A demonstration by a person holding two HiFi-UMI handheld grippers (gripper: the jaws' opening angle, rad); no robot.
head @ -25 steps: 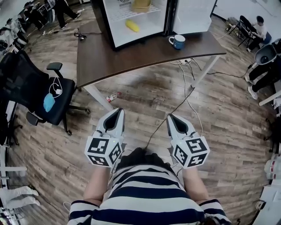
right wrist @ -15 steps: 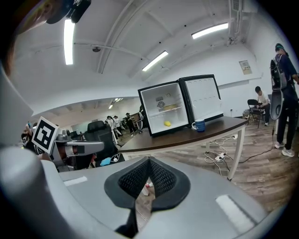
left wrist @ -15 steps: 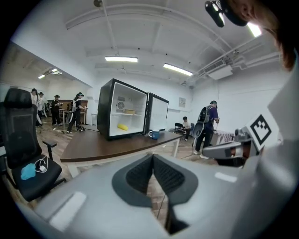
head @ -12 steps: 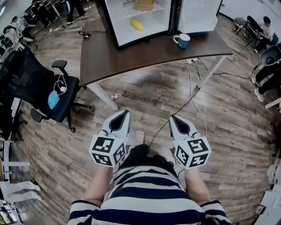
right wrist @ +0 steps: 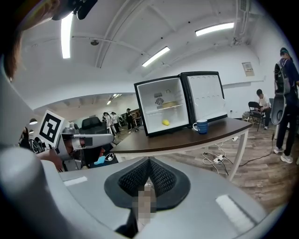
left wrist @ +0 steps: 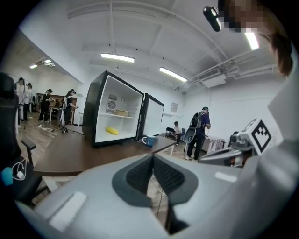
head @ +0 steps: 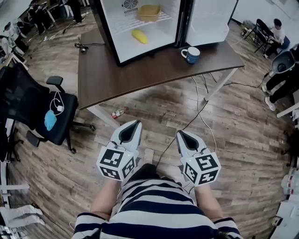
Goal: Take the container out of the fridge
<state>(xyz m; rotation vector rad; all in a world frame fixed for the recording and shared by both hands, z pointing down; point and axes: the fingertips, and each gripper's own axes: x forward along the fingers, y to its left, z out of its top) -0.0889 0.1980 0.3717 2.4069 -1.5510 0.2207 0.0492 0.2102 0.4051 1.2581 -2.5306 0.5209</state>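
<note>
A small black fridge (head: 140, 23) stands open on the brown table (head: 140, 70), far ahead of me. On its upper shelf sits a tan-yellow container (head: 148, 11), with a yellow oblong item (head: 138, 36) on the fridge floor below. The left gripper view shows the container (left wrist: 122, 113) small and far off, and so does the right gripper view (right wrist: 170, 104). My left gripper (head: 135, 123) and right gripper (head: 180, 134) hang side by side over the wooden floor, well short of the table. Both are shut with nothing between the jaws.
A blue mug (head: 191, 54) stands on the table right of the fridge, by its open white door (head: 210, 18). A black office chair (head: 42, 107) is at the left. A small bottle (head: 118, 112) and cables (head: 201, 105) lie on the floor. People (head: 275, 32) sit at the right.
More of the open fridge and its container has come into the head view. Both grippers stay shut and level, the left one a little further forward.
</note>
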